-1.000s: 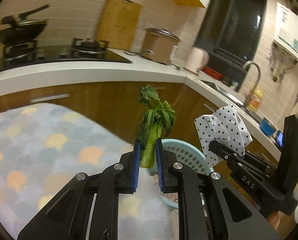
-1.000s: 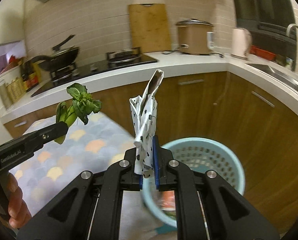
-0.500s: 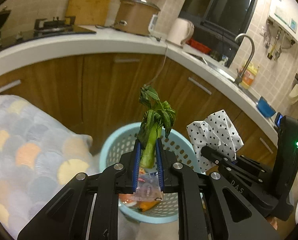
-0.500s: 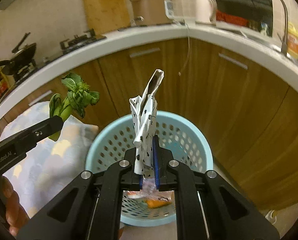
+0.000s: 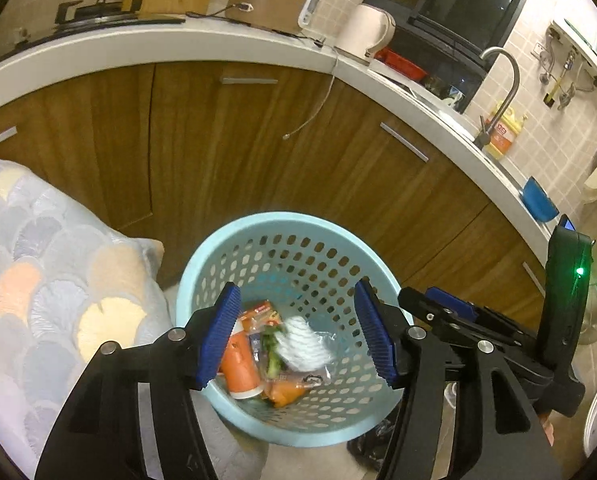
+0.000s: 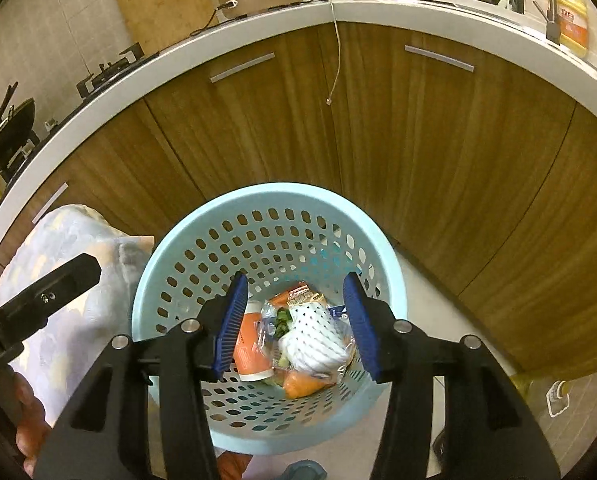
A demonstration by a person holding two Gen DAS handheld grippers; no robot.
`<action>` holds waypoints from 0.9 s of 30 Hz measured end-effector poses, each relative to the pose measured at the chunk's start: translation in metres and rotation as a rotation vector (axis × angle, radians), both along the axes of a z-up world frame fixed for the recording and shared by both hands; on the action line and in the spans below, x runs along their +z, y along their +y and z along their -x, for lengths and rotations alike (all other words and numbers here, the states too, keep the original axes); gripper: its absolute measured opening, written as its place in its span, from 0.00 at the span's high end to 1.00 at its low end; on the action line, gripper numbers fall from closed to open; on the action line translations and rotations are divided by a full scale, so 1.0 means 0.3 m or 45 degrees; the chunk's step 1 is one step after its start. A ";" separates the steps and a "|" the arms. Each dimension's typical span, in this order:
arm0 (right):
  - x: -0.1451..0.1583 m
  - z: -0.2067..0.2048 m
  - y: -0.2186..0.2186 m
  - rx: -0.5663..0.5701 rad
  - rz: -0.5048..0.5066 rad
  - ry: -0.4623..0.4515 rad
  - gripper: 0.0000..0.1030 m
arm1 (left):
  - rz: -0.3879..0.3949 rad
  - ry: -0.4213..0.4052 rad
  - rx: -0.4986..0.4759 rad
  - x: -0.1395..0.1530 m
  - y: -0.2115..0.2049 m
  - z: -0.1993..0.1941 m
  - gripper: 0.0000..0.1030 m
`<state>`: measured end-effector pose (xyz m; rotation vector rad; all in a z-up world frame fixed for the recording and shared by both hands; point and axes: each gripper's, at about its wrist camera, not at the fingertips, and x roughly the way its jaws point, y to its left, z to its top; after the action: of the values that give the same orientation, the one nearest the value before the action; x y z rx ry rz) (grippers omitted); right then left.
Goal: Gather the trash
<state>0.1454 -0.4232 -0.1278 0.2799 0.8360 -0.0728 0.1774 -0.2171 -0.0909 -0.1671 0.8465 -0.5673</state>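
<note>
Both grippers' fingers are gaping wide and holding nothing, left gripper (image 5: 296, 334) and right gripper (image 6: 294, 326) hovering over the pale blue basket (image 6: 202, 220). Inside are lying the dotted white paper (image 6: 316, 342), leafy greens (image 6: 283, 320), an orange cup (image 6: 252, 346) and wrappers whose printing is blurring beyond reading.

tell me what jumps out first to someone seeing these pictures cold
The round pale-blue perforated plastic basket on the floor before the brown wooden cabinets draws the eye. Inside lies a white black-dotted crumpled wrapper atop orange packaging, and both the left gripper and right gripper hang wide open above it.
</note>
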 end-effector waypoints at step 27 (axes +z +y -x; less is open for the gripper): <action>0.446 0.336 0.280 0.126 0.374 -0.600 0.37 | -0.196 -0.571 0.441 0.396 0.151 0.445 0.18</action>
<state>0.0445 -0.3393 0.0060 -0.0254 0.3617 -0.0337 0.0439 -0.1718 0.0280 -0.0394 0.4074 -0.1976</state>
